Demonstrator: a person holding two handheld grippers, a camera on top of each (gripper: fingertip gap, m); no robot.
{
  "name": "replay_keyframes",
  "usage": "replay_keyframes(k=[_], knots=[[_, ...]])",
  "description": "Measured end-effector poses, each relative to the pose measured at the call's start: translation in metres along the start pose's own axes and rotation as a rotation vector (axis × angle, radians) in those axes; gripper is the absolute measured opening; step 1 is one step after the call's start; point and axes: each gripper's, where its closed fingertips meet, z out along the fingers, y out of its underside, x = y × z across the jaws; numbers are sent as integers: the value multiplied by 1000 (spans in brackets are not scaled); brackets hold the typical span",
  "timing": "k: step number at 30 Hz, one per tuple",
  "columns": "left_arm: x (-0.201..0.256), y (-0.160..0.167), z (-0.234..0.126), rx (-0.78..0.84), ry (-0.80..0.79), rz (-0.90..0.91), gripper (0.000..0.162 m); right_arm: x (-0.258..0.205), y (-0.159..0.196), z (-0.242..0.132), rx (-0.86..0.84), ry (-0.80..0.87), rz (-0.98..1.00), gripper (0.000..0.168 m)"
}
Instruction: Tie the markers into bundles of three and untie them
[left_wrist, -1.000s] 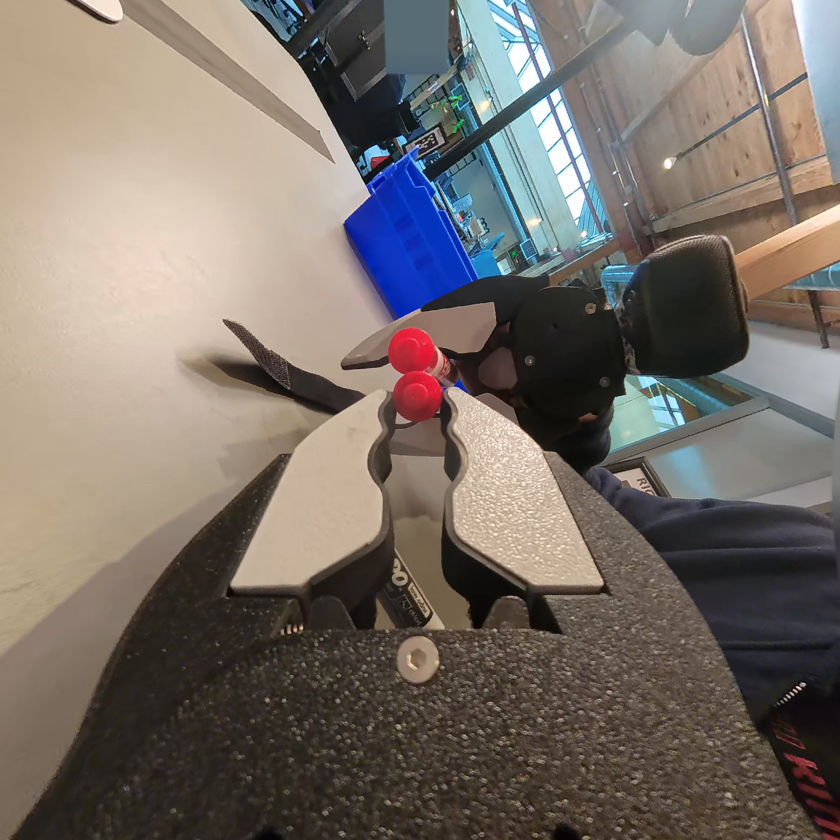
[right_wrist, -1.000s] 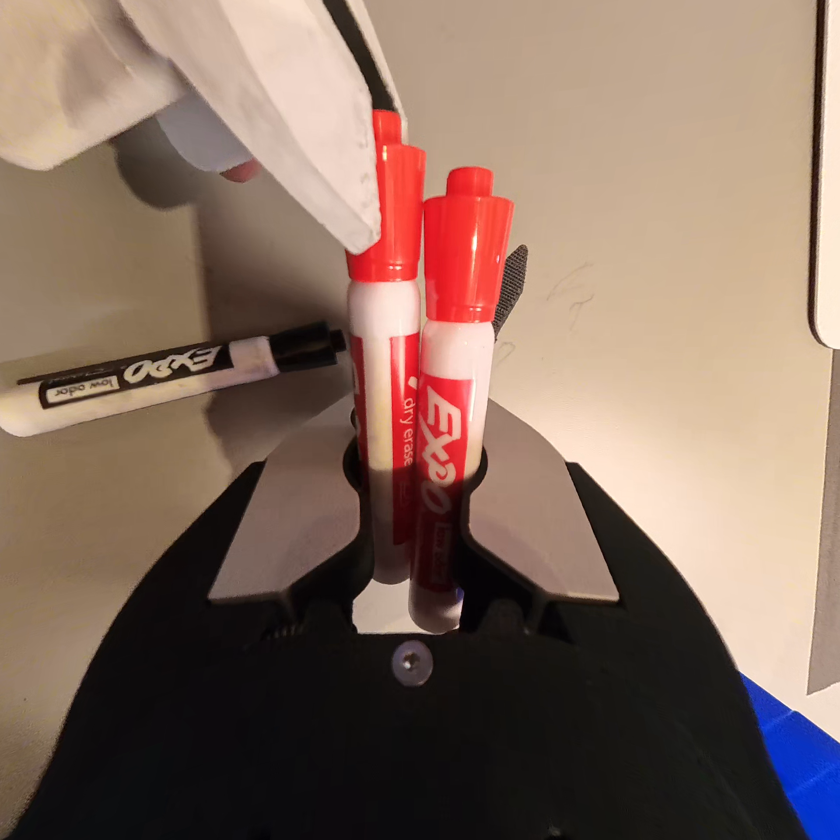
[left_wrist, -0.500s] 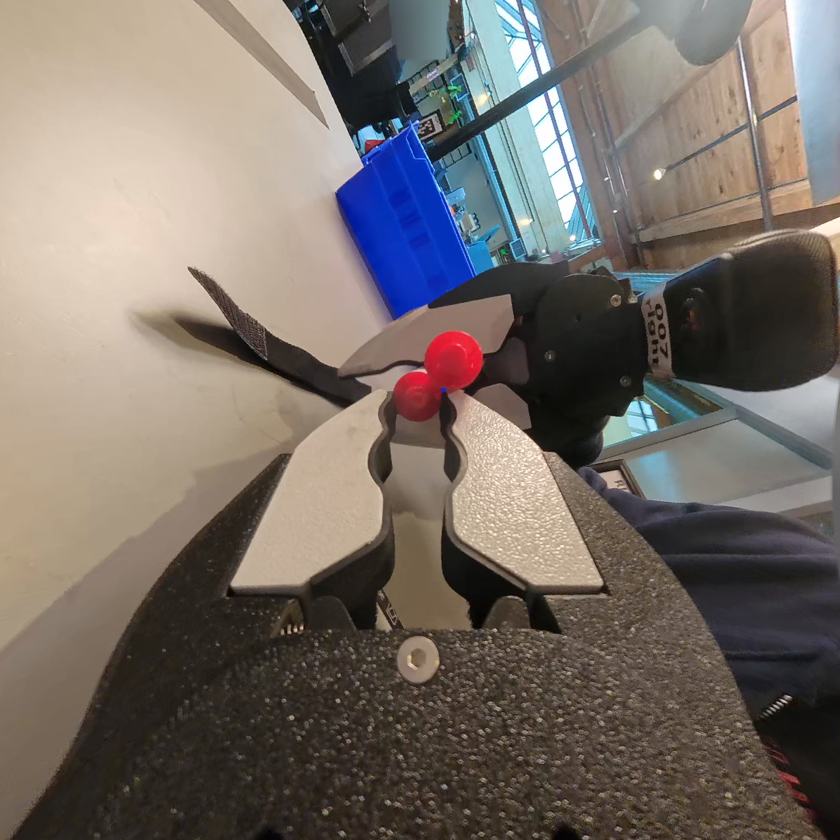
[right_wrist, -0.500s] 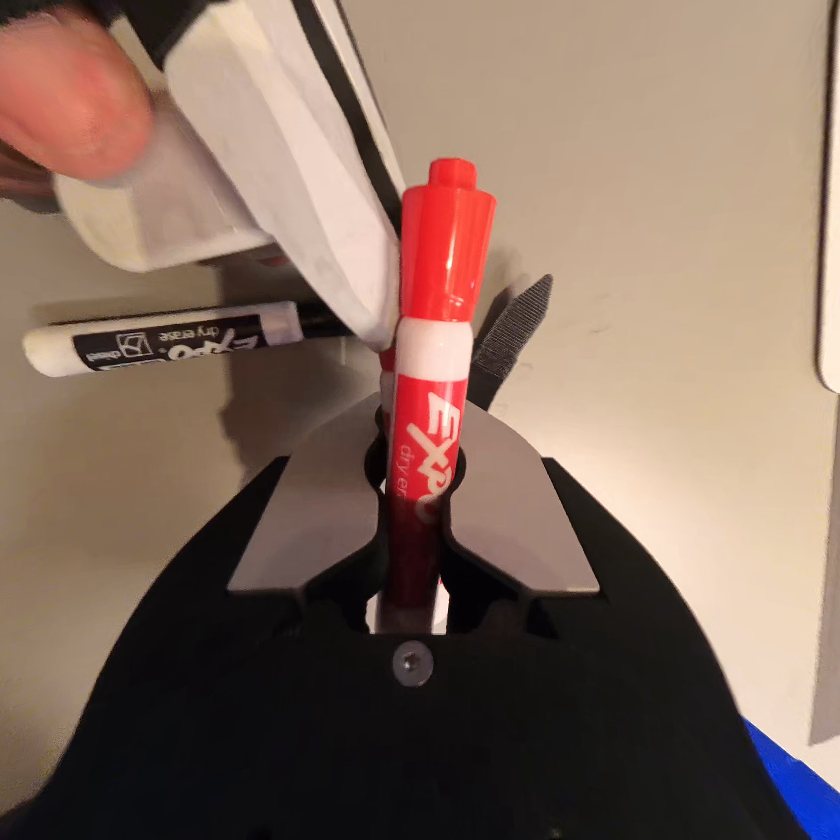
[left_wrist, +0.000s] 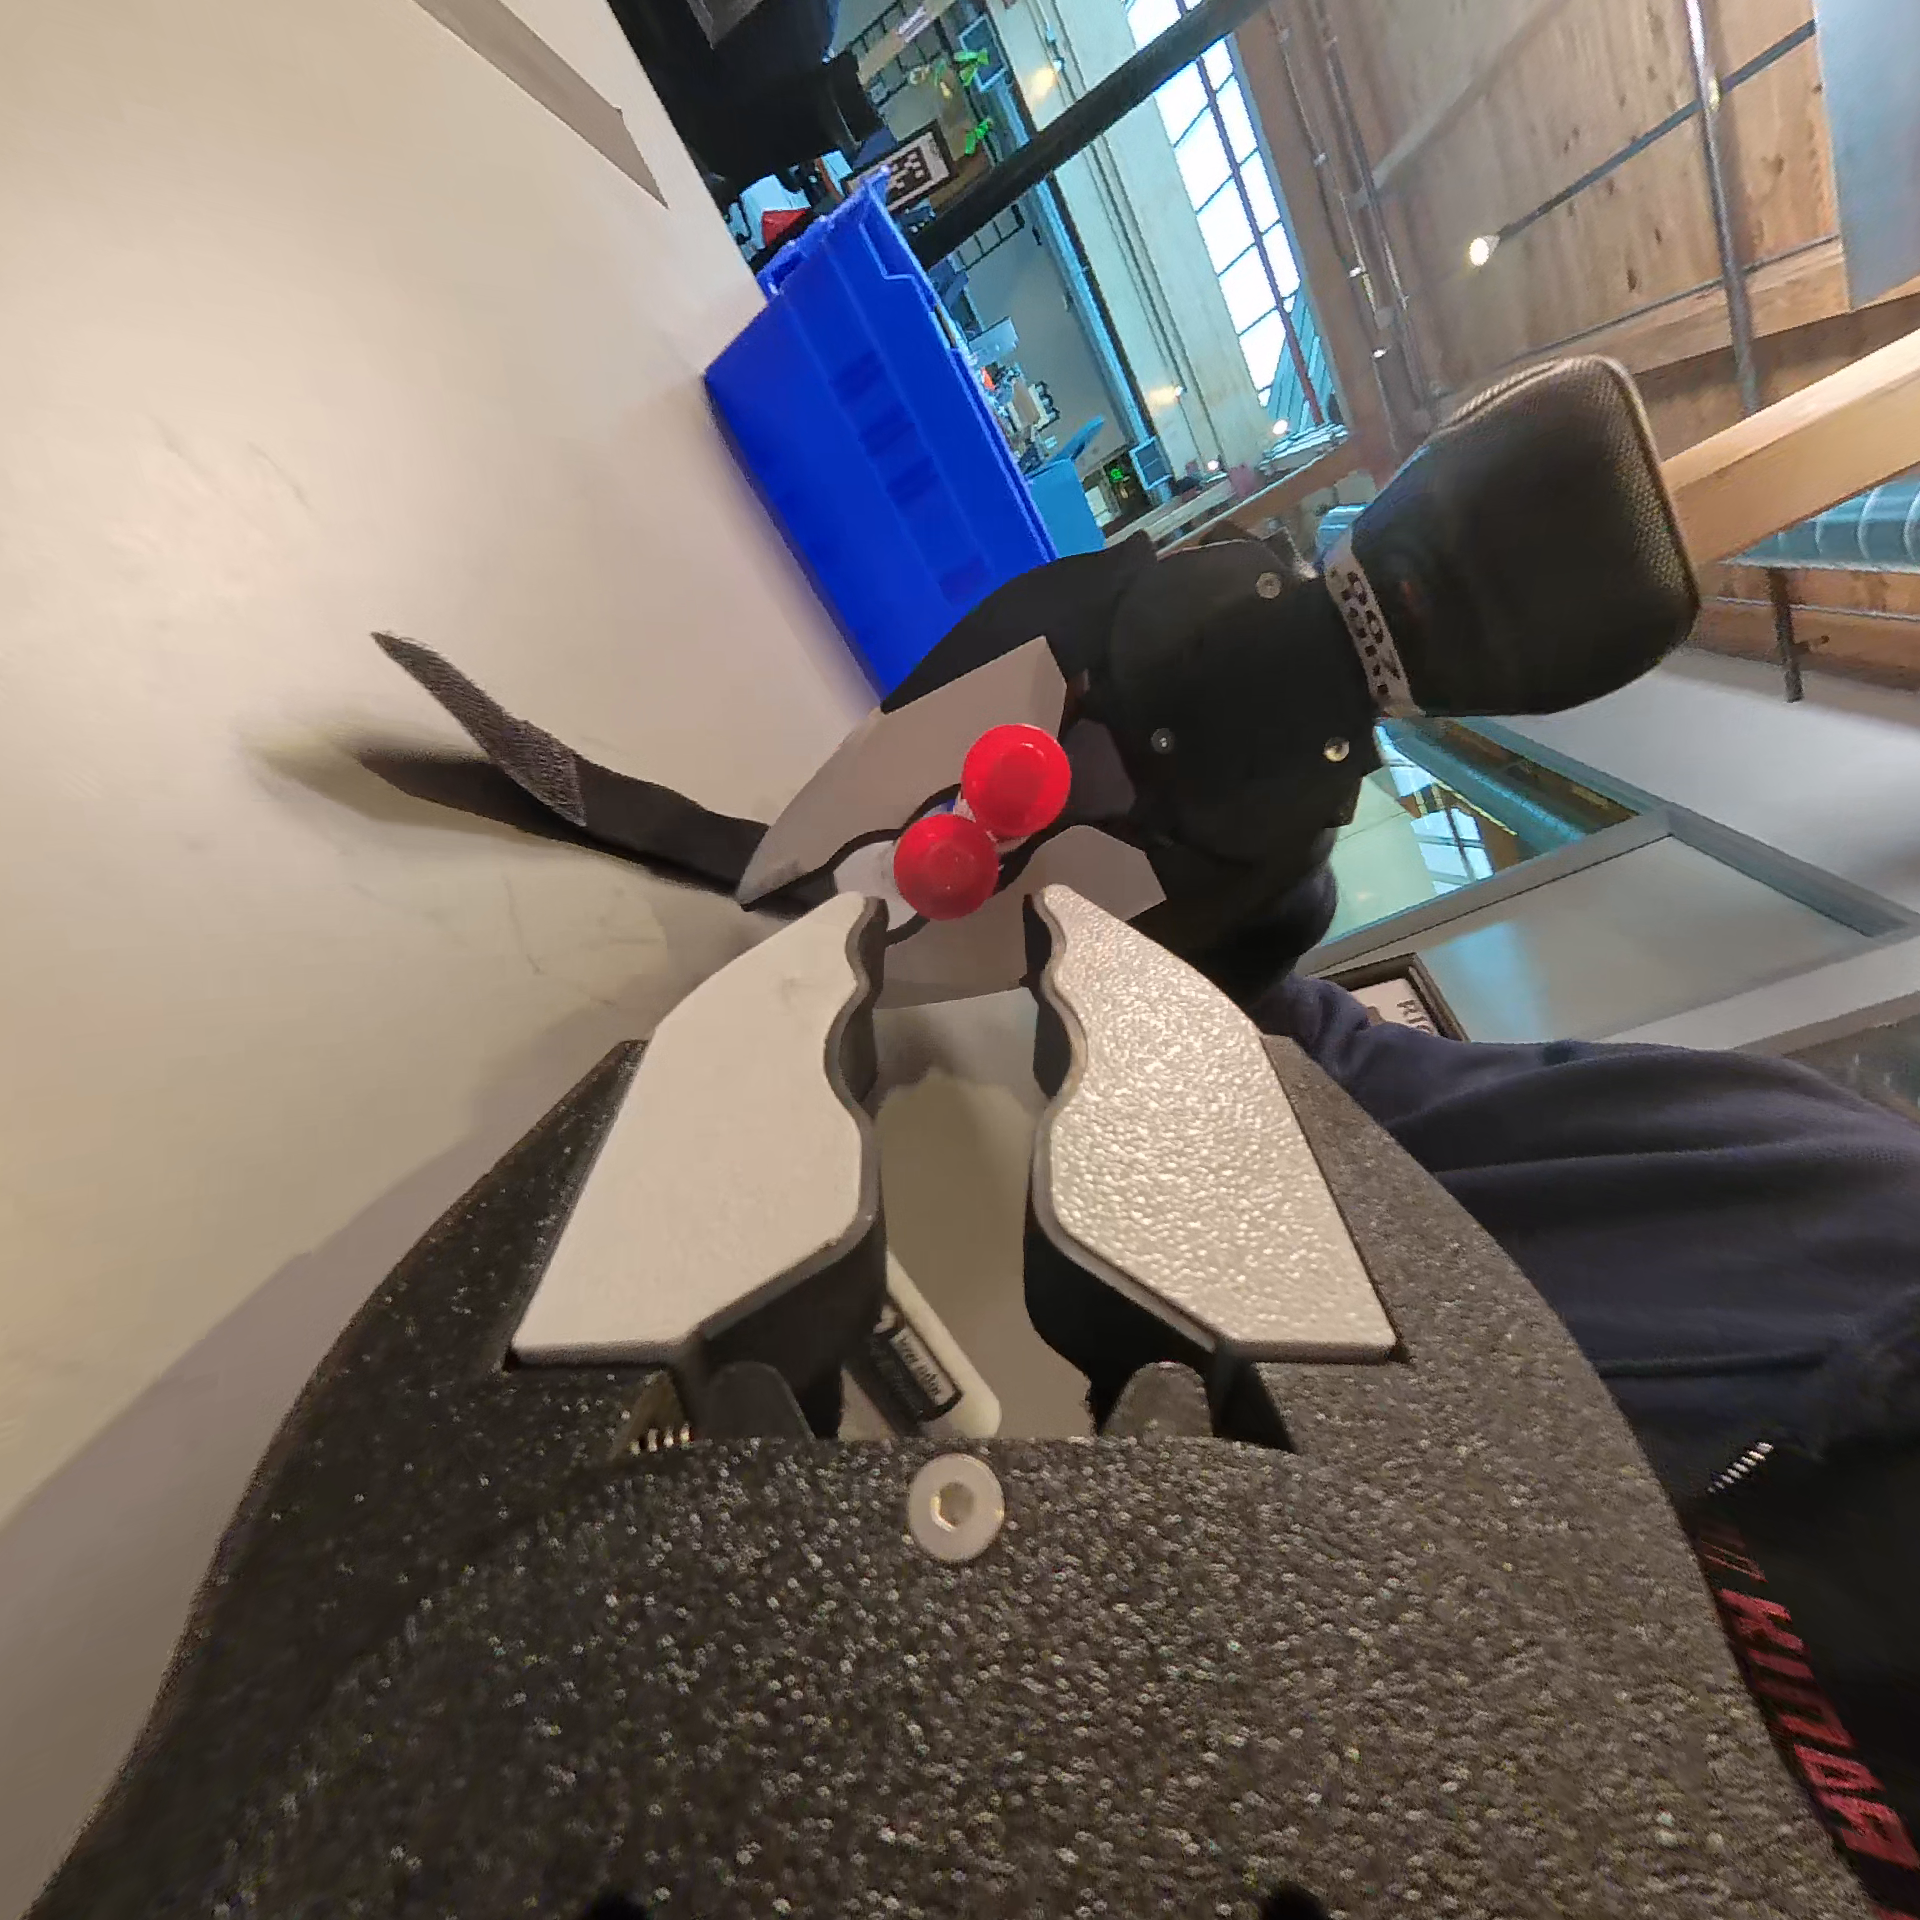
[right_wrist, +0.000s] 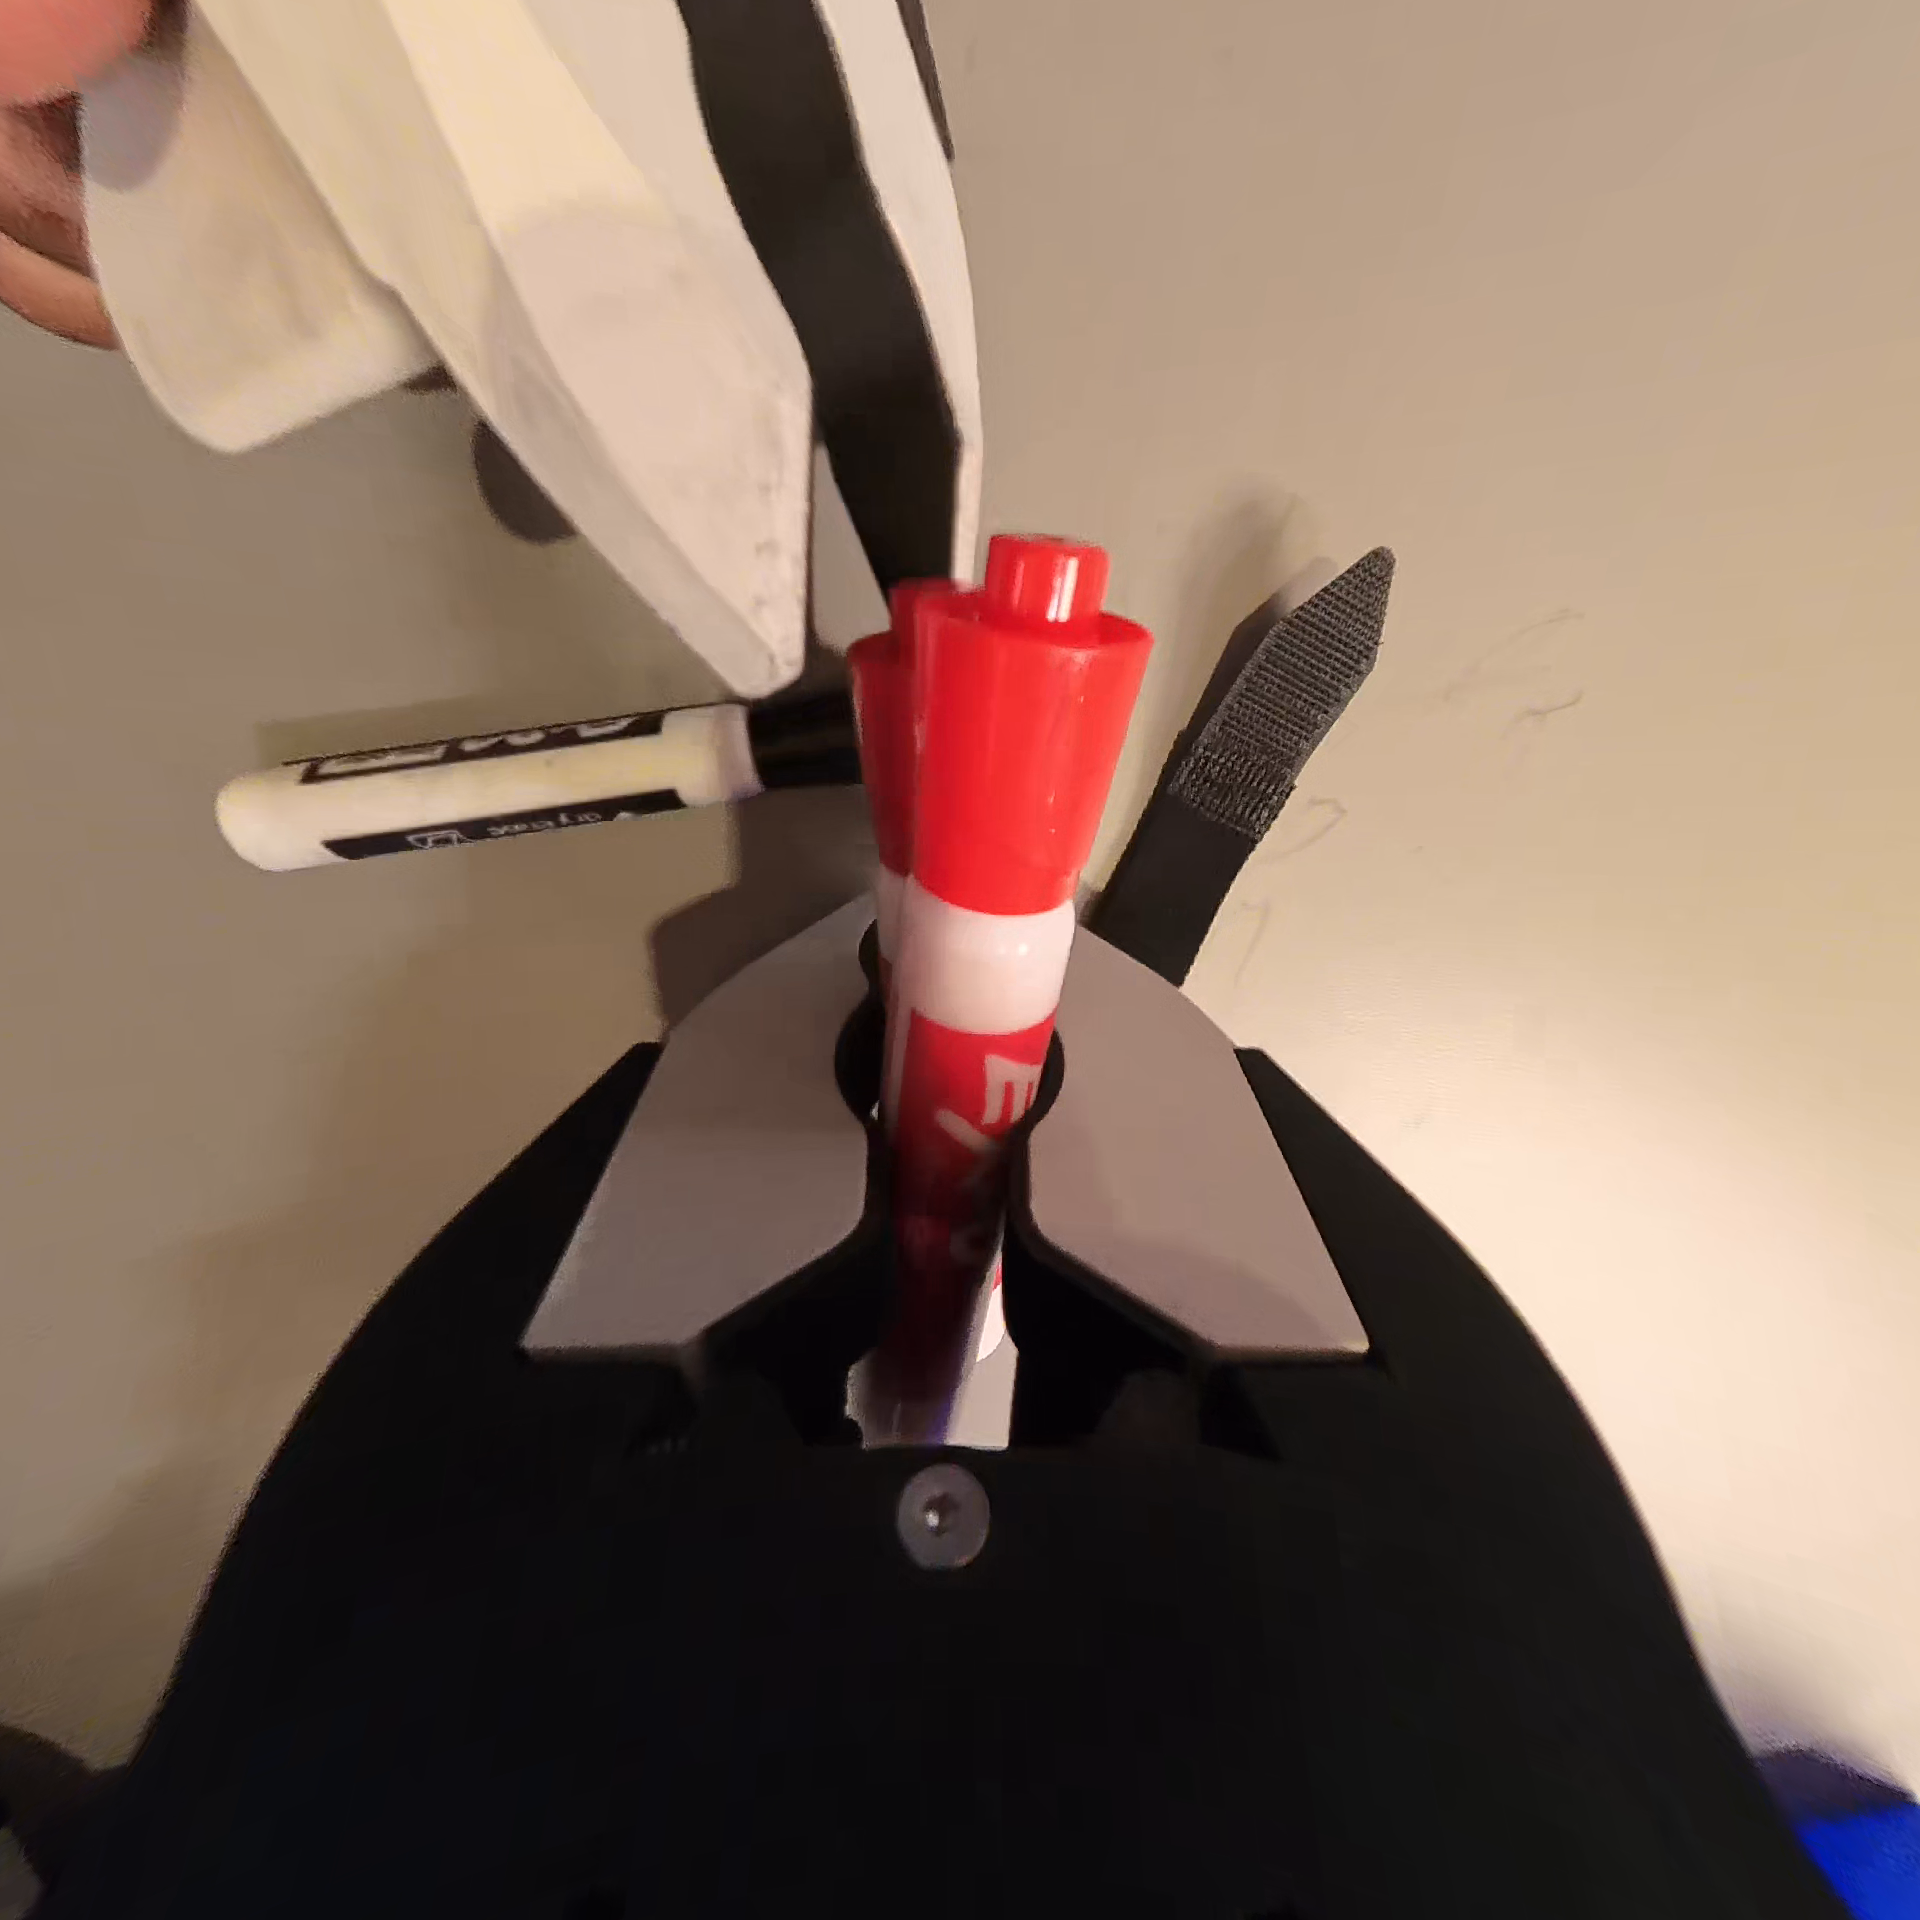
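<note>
The right gripper (right_wrist: 951, 1023) pinched two red markers (right_wrist: 992, 790) above the smooth table (right_wrist: 1558, 364). The left gripper (left_wrist: 951, 925) was spread apart. A fuzzy black strap (right_wrist: 1257, 748) lay beside them, and a black marker (right_wrist: 499, 779) lay near.

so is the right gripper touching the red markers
Touching. The right wrist view shows the right gripper closed on the red markers, fingers pressing their barrels.
</note>
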Motion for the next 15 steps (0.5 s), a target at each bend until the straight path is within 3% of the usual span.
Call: replay_keyframes(k=[8,15], knots=[[-6,-4,0,-17,-120,208,47,-12,1,-2,-14,-40,-16,19],[19,1,11,35,15,270,53,-23,-15,-15,84,-107,4,19]])
